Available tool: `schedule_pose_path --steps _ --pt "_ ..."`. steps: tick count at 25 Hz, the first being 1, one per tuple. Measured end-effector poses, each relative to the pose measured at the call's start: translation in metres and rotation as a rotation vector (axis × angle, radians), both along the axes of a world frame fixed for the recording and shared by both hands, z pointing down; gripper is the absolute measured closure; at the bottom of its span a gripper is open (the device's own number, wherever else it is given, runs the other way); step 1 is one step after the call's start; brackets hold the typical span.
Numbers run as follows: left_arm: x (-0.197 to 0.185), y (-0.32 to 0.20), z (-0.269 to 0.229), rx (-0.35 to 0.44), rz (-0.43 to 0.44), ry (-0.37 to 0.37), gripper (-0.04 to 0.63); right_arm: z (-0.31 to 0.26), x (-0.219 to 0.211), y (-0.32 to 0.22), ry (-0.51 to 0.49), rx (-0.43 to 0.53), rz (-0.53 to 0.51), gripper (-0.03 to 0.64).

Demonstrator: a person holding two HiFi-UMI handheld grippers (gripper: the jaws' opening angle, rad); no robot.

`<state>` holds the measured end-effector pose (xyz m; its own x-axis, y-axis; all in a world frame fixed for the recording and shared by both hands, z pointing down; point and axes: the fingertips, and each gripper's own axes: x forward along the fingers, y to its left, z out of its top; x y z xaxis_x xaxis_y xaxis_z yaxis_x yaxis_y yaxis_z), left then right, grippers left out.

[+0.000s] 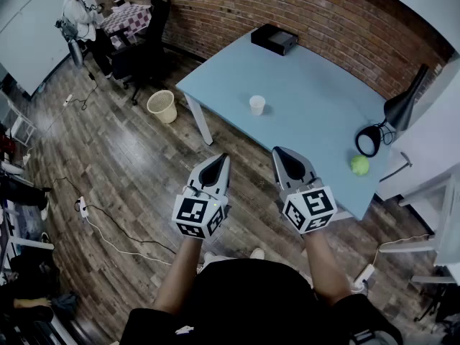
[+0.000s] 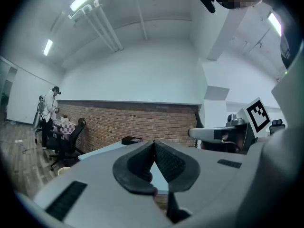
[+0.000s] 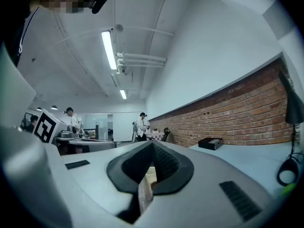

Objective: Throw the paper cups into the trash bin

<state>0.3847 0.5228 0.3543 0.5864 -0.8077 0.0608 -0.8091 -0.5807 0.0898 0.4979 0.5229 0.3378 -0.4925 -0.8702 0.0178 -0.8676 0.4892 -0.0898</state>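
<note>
A white paper cup (image 1: 257, 105) stands upright on the light blue table (image 1: 309, 99), near the table's left side. Nothing is close to the cup.

The trash bin (image 1: 162, 106) is a pale basket. It stands on the wooden floor (image 1: 122, 185), left of the table and well apart from the cup.

The left gripper (image 1: 223, 157) is held over the floor, on the near side of the table. Its jaws are closed tip to tip, and nothing is between them. The right gripper (image 1: 279, 152) is just beside it, near the table's near edge. Its jaws are closed tight too, and it holds nothing. In the right gripper view the cup shows far off, past the closed jaws.

A black box (image 1: 274, 39) lies at the far end of the table, by the brick wall (image 1: 302, 6). A black lamp (image 1: 388, 121) stands at the right, with a green ball (image 1: 359, 164) near it. Far off at the left, a person (image 1: 83, 20) stands by a black chair (image 1: 147, 42).
</note>
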Motion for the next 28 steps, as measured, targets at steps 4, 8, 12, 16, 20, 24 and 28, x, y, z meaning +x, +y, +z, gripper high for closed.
schedule_pose_path --steps 4,8,12,16,20,24,28 --pt "0.014 0.005 0.001 -0.001 -0.023 -0.006 0.586 0.001 0.009 0.005 0.001 0.005 -0.039 0.614" --pt "0.023 0.01 -0.001 -0.001 -0.05 -0.011 0.586 0.002 0.014 0.005 0.012 0.009 -0.079 0.614" --pt "0.022 0.015 0.001 -0.01 -0.067 -0.031 0.586 0.002 0.013 0.005 -0.019 0.002 -0.105 0.614" --pt "0.018 0.012 -0.001 -0.006 -0.084 -0.034 0.586 0.003 0.011 0.0 -0.028 0.005 -0.117 0.614" --pt "0.013 0.006 0.002 -0.013 -0.083 -0.041 0.586 0.005 0.006 -0.007 -0.022 -0.001 -0.122 0.614" --pt "0.007 -0.006 0.006 -0.02 -0.081 -0.04 0.586 0.007 -0.001 -0.019 -0.015 -0.01 -0.123 0.614" --pt "-0.001 -0.022 0.008 -0.018 -0.071 -0.03 0.586 0.013 -0.009 -0.037 0.0 -0.023 -0.118 0.614"
